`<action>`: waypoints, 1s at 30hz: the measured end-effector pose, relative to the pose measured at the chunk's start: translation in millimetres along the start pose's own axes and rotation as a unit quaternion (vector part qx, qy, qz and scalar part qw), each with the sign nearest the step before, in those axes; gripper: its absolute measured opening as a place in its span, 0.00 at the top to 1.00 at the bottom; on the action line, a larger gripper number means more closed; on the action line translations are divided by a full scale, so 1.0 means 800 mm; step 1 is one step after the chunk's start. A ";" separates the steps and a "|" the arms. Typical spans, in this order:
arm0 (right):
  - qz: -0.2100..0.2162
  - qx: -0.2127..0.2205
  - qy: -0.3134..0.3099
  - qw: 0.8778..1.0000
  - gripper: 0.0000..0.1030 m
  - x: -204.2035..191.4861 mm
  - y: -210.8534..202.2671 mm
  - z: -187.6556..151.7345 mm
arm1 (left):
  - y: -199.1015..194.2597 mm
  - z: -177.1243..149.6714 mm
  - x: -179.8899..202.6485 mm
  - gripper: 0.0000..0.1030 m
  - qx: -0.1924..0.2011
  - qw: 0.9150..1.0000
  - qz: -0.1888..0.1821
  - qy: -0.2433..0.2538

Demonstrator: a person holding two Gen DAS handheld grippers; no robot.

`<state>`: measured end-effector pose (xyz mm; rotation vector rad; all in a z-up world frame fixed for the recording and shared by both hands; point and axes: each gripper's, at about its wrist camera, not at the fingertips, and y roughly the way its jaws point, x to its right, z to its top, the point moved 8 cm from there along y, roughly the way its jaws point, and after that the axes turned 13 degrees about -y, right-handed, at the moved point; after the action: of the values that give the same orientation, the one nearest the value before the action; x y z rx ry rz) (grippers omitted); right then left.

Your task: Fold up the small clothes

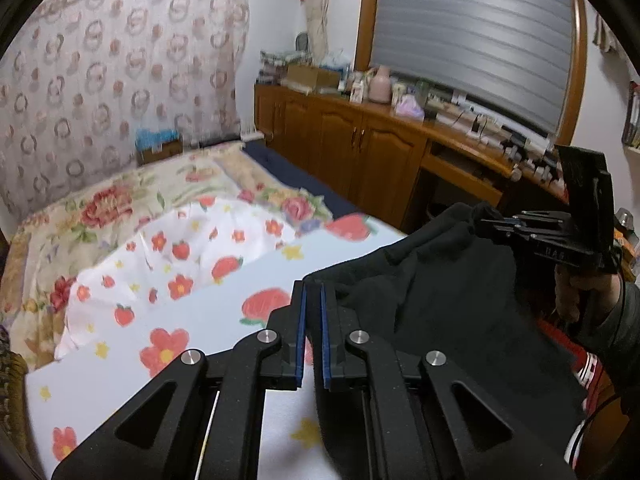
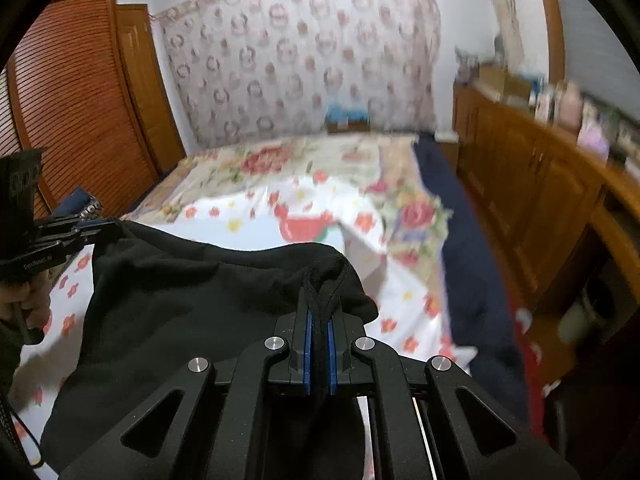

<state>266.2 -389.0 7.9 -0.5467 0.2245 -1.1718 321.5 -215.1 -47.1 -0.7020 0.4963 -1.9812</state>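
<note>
The left gripper (image 1: 313,294) pinches one corner of the black garment (image 1: 432,280), the right gripper (image 2: 319,300) the opposite edge; the cloth spans between them, its lower part cut off. Beyond lies the strawberry-print sheet (image 1: 224,320); the cabinet (image 2: 520,184) behind is blurred.

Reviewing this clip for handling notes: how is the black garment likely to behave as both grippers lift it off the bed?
The black garment is probably floppy: it sags between the left gripper and right gripper. It looks like fairly thick knit, so likely some weight for its size. Its bunched edge fills the right gripper's pads, so slipping seems unlikely.
</note>
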 end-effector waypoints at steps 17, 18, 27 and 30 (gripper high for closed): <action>-0.031 0.206 -0.084 0.974 0.95 -0.119 -0.262 0.096 | -0.292 0.053 0.059 0.94 0.209 0.978 -0.011 0.022; -0.029 0.212 -0.087 0.973 0.95 -0.128 -0.276 0.098 | -0.315 0.051 0.058 0.94 0.220 0.975 -0.007 0.022; 0.025 0.263 -0.132 0.955 0.95 -0.197 -0.352 0.115 | -0.445 0.040 0.025 0.94 0.291 0.956 0.015 0.026; 0.046 0.271 -0.142 0.951 0.95 -0.196 -0.352 0.121 | -0.457 0.043 0.003 0.94 0.297 0.954 0.033 0.019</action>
<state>20.5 -295.3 217.9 -0.2090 -0.3121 -0.9942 106.7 -46.3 197.7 -0.2625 -0.0679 -1.9400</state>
